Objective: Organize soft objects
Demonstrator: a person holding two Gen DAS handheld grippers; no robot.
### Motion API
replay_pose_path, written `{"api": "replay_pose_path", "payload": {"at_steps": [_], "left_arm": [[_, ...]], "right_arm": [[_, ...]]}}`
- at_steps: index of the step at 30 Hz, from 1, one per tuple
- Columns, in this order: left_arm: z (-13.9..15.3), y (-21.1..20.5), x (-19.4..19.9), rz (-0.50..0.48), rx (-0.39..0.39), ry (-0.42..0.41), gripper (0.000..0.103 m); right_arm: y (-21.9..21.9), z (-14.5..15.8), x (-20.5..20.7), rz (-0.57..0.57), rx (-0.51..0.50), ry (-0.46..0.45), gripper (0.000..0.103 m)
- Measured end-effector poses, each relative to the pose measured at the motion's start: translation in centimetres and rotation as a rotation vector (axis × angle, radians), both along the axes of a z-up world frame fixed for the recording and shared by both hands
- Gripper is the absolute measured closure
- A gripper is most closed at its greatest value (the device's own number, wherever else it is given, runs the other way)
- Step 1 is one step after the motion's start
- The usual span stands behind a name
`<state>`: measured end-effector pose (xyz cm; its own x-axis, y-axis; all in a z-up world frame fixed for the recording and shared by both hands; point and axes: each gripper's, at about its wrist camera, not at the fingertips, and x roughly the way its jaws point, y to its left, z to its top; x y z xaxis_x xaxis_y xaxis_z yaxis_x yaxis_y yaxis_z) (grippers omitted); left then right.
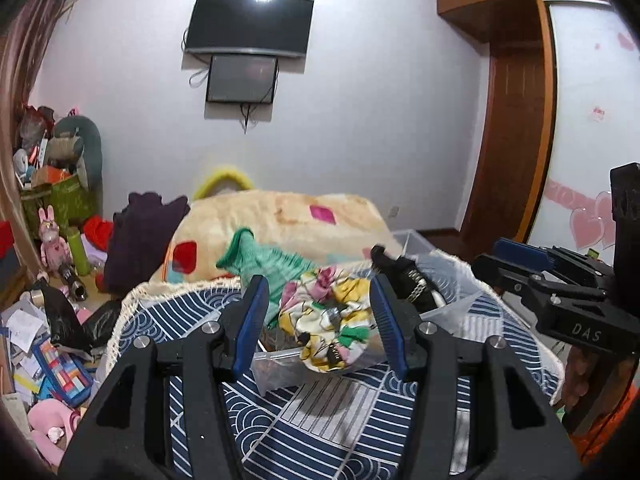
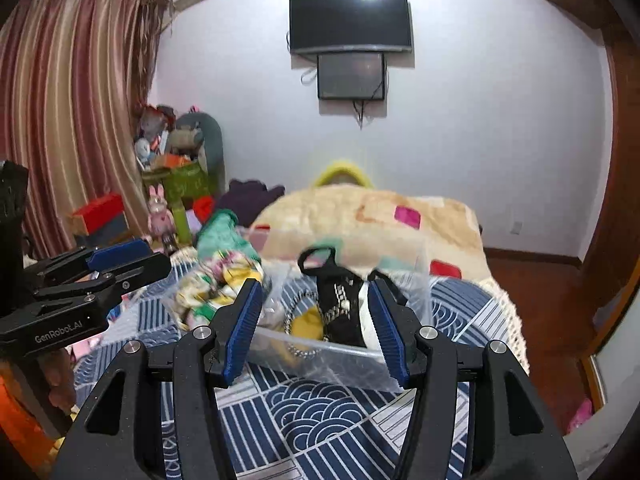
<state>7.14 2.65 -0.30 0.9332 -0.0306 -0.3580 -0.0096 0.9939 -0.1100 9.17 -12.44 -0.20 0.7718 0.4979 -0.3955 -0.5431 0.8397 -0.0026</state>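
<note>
Both claws are hovering with fingers wide apart, gripping nothing. The left claw [image 1: 318, 320] is framing the floral cloth [image 1: 326, 320], which is heaping over the near wall of a clear bin [image 1: 276, 376] on the blue-patterned cloth [image 1: 328, 432] that is covering what is probably a desk. The right claw [image 2: 316, 324] is framing the bin's other half, where a black strap [image 2: 340, 304] is lying.

Risks, as I judge them: the floral cloth is sitting so loosely on the rim that a shallow pinch could be dragging it out onto the blue-patterned cloth; a finger could also be catching the thin bin wall and tipping or sliding it.

The right view is showing a yellow item and chain inside the bin; the left view is hiding these but showing the green knit [image 1: 264, 264] behind, and the blanket [image 1: 280, 216] farther back.
</note>
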Motion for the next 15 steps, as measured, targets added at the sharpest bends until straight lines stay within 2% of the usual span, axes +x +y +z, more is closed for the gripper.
{"api": "replay_pose_path", "payload": {"at_steps": [5,9,11,13,15], "left_arm": [[1.6,-0.7,-2.5,-0.019,0.004,-0.063,0.050],[2.2,-1.3,-4.1,-0.032,0.006,-0.100,0.042],[2.3,-1.8,-4.8,-0.035,0.015,-0.111,0.038],[2.2,-2.2,-5.2,-0.034,0.018,-0.123,0.031],[1.9,-2.5,-5.5,-0.034,0.017,-0.131,0.025]], "right_arm": [[-1.1,1.7,-2.0,0.009,0.048,-0.057,0.050],[-1.7,2.2,-3.6,0.011,0.068,-0.093,0.045],[-1.9,2.3,-4.1,0.015,0.079,-0.103,0.036],[-2.0,2.3,-4.7,0.008,0.089,-0.120,0.021],[-2.2,2.2,-5.4,-0.002,0.098,-0.142,0.020]]}}
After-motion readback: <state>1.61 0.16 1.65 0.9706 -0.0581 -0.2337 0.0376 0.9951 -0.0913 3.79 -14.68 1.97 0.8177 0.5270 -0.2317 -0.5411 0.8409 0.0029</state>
